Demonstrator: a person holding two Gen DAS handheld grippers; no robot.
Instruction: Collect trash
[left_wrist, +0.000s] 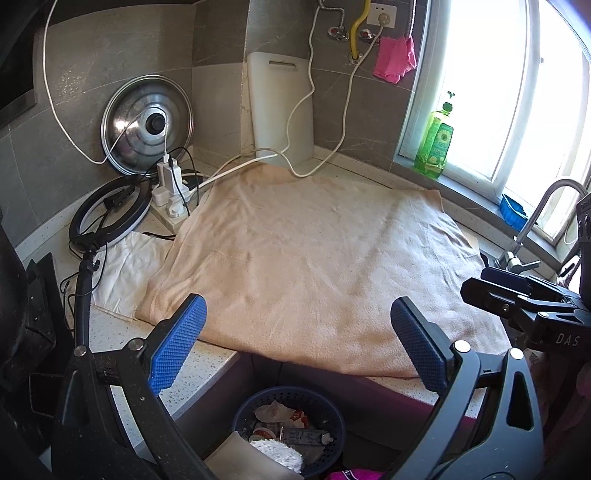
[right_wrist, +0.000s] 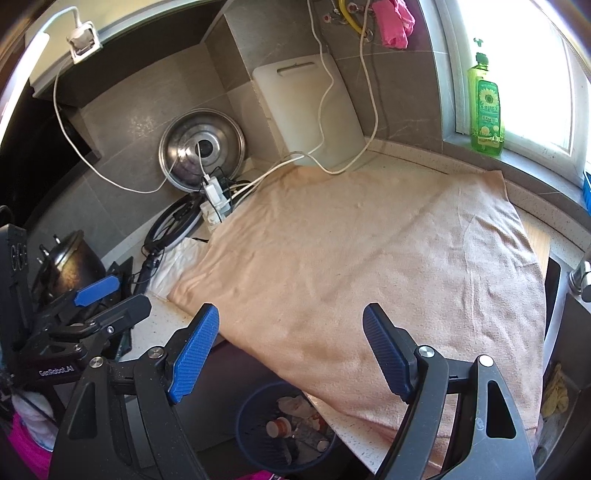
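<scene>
Now both tools hover over the near edge of the speckled white stone desk (left_wrist: 110, 332), which is spread with a peach terry towel (left_wrist: 314, 258) that looks bare of litter. The left gripper (left_wrist: 295, 339) has its blue-padded fingers (left_wrist: 177, 343) released and wide apart, nothing between them. The right gripper (right_wrist: 291, 350) is likewise spread, its fingers (right_wrist: 194, 350) empty. The trash sits below the desk edge in a round dark-blue perforated plastic basket (left_wrist: 288, 397) on the floor, holding crumpled wrappers (left_wrist: 273, 410) and a small bottle (right_wrist: 279, 428).

Collection seems close to finished, so the sensible step is a careful look round: the white cloth (left_wrist: 129, 266) at the left and the tangle of white cables (left_wrist: 236, 166) by the far wall could hide scraps. Any remaining piece should be pinched squarely, lifted clear of the towel's pile, and let go only when directly above the basket, so that it does not catch the desk edge.
</scene>
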